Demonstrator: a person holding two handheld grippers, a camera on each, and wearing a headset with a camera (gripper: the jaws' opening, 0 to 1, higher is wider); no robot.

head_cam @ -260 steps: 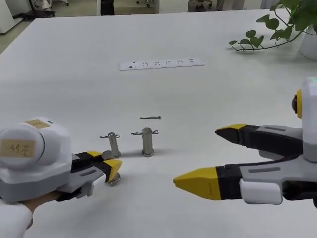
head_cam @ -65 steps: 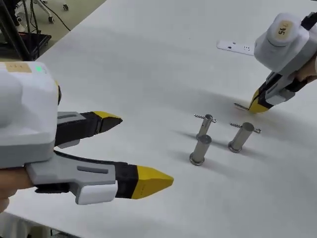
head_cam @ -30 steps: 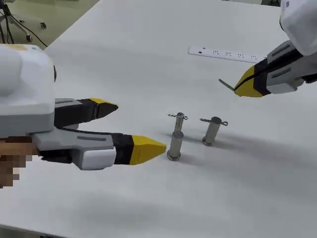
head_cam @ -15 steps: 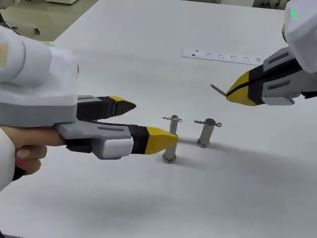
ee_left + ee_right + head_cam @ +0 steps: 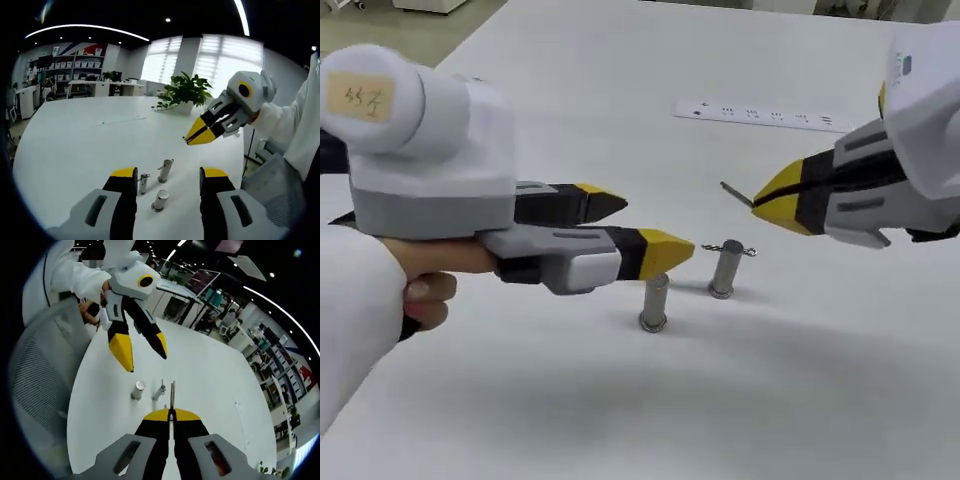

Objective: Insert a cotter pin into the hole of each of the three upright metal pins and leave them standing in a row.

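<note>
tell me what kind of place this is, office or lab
Probably an open-plan office or lab room rather than a workshop: a long white table with a power strip on it, a potted plant by windows with blinds, and shelves of boxes along the wall.

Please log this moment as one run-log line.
left tool open, hovering by bare metal pin | right tool shut on cotter pin | insertion pending

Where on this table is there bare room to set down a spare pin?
Bare table lies on the near side of the metal pins, and in the wide band between them and the power strip. It is crowded around the pins, where the left gripper and the right gripper, holding a cotter pin, hang.
</note>
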